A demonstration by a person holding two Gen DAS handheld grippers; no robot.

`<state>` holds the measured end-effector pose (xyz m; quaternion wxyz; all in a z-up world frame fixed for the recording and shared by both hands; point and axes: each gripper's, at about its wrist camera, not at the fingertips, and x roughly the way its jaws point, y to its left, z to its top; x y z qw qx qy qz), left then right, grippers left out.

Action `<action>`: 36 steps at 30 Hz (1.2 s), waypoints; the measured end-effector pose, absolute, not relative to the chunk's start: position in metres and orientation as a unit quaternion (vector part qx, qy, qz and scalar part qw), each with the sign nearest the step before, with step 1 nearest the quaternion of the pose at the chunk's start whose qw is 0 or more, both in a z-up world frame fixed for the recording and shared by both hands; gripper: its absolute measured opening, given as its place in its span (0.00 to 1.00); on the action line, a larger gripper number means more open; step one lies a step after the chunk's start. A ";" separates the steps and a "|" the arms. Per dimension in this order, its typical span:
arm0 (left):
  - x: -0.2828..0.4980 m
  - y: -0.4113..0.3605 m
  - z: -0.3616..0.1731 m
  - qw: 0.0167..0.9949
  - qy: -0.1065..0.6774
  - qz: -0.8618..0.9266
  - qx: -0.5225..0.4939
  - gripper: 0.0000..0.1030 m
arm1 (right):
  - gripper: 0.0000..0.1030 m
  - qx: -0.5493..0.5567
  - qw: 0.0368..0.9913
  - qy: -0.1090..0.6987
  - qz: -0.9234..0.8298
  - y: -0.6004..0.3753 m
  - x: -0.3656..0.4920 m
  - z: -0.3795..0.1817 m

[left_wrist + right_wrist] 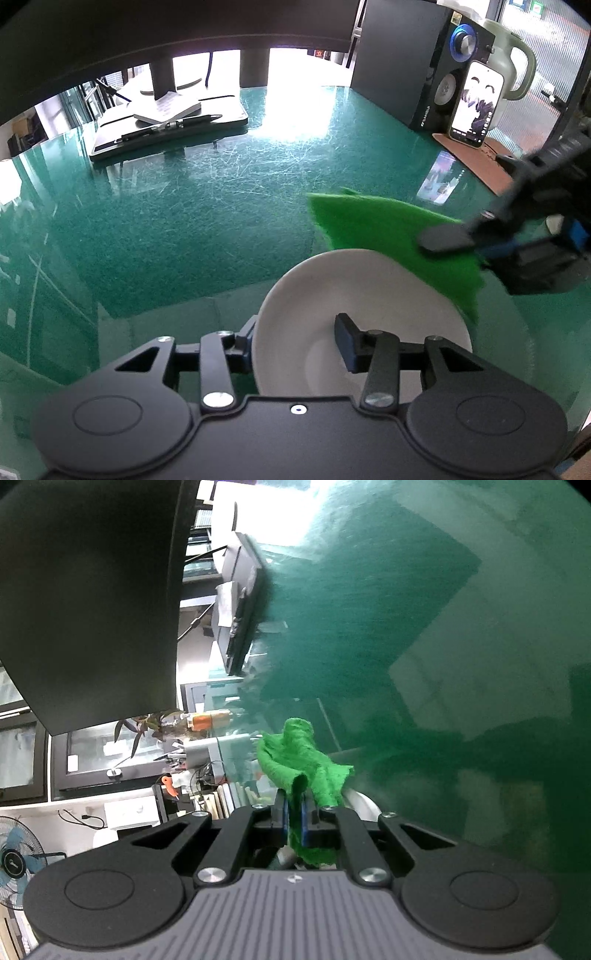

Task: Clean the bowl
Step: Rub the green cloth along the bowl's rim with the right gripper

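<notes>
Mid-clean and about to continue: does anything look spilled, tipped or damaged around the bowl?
No spill or breakage shows. The white bowl is tipped up on edge, its rim between the left gripper's fingers. The green cloth is pinched in the right gripper. The green tabletop is heavily scratched.

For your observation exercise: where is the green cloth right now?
In the left wrist view the green cloth hangs right of centre, over the white bowl's far rim, pinched in the right gripper.

Left gripper (295, 343) angled steeply down, fingers apart, right gripper (294, 821) tilted down, fingers pinched together
</notes>
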<state>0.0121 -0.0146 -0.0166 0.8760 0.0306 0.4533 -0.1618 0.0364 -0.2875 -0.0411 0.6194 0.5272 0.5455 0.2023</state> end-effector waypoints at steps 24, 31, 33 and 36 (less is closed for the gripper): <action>0.014 -0.019 -0.017 0.874 0.454 -0.167 0.043 0.45 | 0.09 0.525 0.619 0.552 0.191 -0.285 0.043 -0.047; 0.015 -0.018 -0.016 0.873 0.458 -0.164 0.042 0.49 | 0.09 0.507 0.619 0.558 0.220 -0.251 0.078 -0.051; 0.015 -0.018 -0.016 0.872 0.459 -0.163 0.043 0.49 | 0.09 0.504 0.620 0.558 0.224 -0.250 0.079 -0.050; 0.014 -0.019 -0.016 0.872 0.458 -0.165 0.045 0.50 | 0.09 0.508 0.621 0.555 0.219 -0.262 0.069 -0.046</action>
